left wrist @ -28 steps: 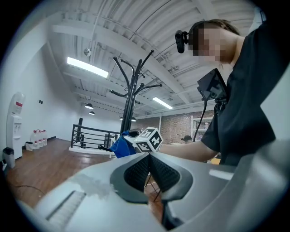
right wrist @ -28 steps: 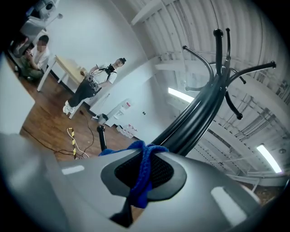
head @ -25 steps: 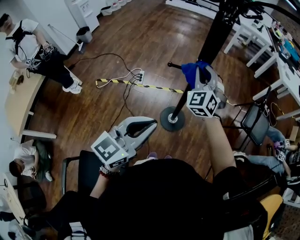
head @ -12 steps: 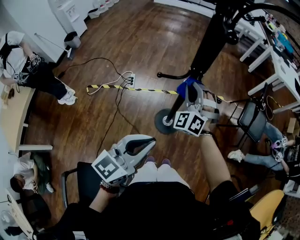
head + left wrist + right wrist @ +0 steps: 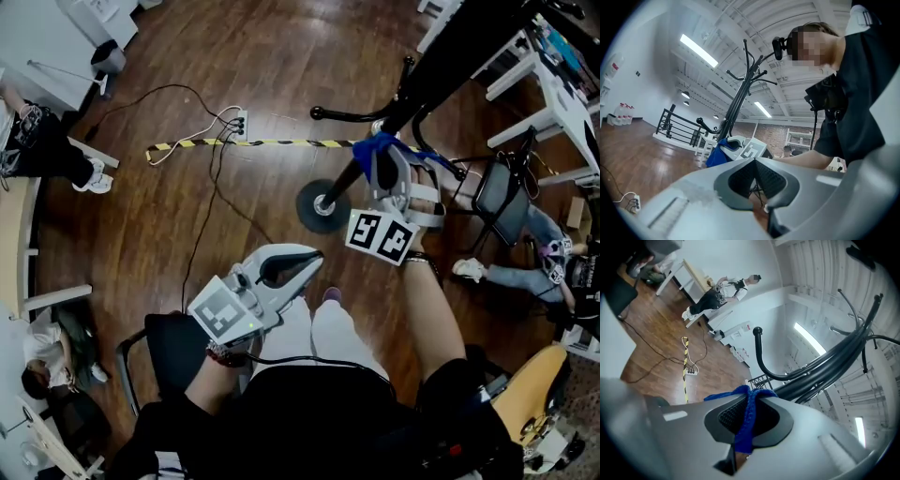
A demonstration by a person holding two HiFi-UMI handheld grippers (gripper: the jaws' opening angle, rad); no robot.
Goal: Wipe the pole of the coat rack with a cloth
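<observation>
The black coat rack pole (image 5: 433, 75) rises from a round base (image 5: 320, 206) on the wood floor, with a curved hook (image 5: 352, 115) low on it. My right gripper (image 5: 380, 159) is shut on a blue cloth (image 5: 386, 146) and presses it against the lower pole. In the right gripper view the blue cloth (image 5: 749, 416) hangs pinched between the jaws, with the pole (image 5: 825, 371) just beyond. My left gripper (image 5: 305, 258) is held low near my lap, shut and empty; from its own view the pole (image 5: 736, 101) and cloth (image 5: 718, 152) are ahead.
A power strip (image 5: 237, 123) with cables and yellow-black tape (image 5: 272, 143) lies on the floor left of the base. A black chair (image 5: 502, 197) and white tables (image 5: 553, 84) stand to the right. People sit at the far left by a desk (image 5: 14, 234).
My right gripper has slid the blue cloth down the pole toward the base. The head view has tilted down. The left gripper has barely moved.
</observation>
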